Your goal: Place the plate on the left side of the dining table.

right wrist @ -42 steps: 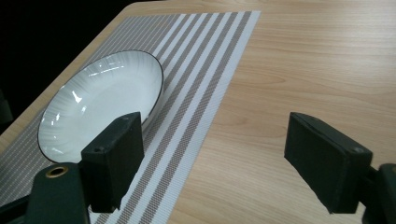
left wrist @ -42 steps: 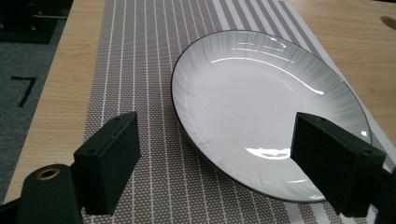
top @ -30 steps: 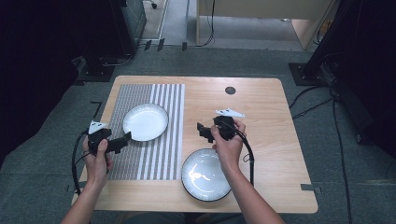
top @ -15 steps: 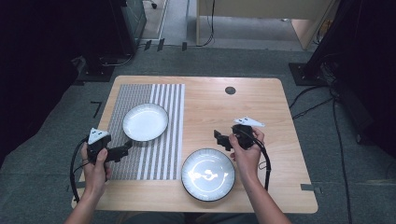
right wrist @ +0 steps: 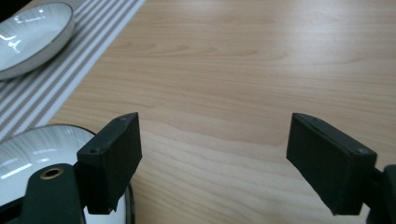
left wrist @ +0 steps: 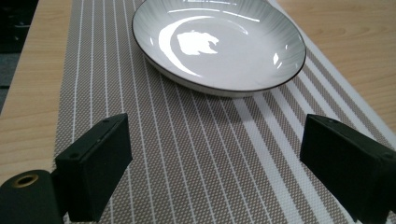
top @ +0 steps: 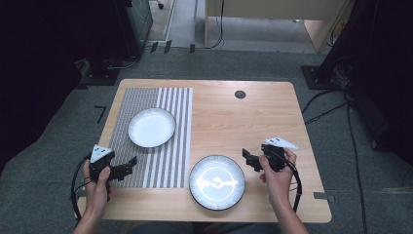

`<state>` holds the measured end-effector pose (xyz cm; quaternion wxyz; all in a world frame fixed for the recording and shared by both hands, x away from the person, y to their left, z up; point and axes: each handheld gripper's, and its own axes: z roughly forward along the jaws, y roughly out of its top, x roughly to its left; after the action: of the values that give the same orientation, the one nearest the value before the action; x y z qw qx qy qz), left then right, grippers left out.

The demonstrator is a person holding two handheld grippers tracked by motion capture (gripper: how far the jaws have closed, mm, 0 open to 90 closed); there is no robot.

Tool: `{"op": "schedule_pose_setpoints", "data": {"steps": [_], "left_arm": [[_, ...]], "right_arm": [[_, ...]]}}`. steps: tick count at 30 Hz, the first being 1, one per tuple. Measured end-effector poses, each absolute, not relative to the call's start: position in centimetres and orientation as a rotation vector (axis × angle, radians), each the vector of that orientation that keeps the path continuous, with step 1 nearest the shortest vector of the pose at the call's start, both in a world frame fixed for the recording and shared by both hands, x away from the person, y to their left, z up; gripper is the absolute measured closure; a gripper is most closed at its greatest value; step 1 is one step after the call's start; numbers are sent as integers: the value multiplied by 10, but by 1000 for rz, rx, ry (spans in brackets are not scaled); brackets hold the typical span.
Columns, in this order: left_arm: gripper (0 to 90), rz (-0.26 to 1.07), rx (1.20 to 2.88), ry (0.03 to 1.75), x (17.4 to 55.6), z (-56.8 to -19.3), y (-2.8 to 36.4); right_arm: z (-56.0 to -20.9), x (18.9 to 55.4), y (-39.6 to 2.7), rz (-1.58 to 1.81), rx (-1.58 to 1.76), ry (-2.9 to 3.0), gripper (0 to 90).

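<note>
A white, dark-rimmed plate [top: 151, 127] [left wrist: 219, 42] lies on the striped grey placemat [top: 170, 161] [left wrist: 187, 140]. A second such plate [top: 217, 181] [right wrist: 28, 154] sits on the bare wood near the front edge. My left gripper [top: 130, 163] [left wrist: 224, 163] hovers over the mat, short of the first plate. Its jaws have just been opening and stand wide apart with nothing between them. My right gripper [top: 247, 158] [right wrist: 224, 158] is open and empty, just right of the front plate and pointing left across the table.
The wooden table [top: 243, 117] has a small black round hole [top: 240, 94] near its back edge. Cables trail from both grippers off the front. Dark furniture and floor cables surround the table.
The right hand has moved right and toward the front, from beside the mat to the right of the front plate. The left hand has drawn back from the plate on the mat.
</note>
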<state>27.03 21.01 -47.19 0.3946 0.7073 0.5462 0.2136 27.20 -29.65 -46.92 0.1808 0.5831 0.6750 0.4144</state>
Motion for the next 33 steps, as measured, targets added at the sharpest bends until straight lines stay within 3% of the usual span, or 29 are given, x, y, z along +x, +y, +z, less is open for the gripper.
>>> {"op": "schedule_pose_setpoints", "data": {"steps": [11, 33], "left_arm": [[88, 533, 1798, 1403, 253, -485, 221], [88, 689, 1862, 1461, 231, -503, 260]], "right_arm": [[-488, 250, -336, 1126, 1714, 1832, 186], [-520, 197, -409, 972, 1827, 1744, 191]]}}
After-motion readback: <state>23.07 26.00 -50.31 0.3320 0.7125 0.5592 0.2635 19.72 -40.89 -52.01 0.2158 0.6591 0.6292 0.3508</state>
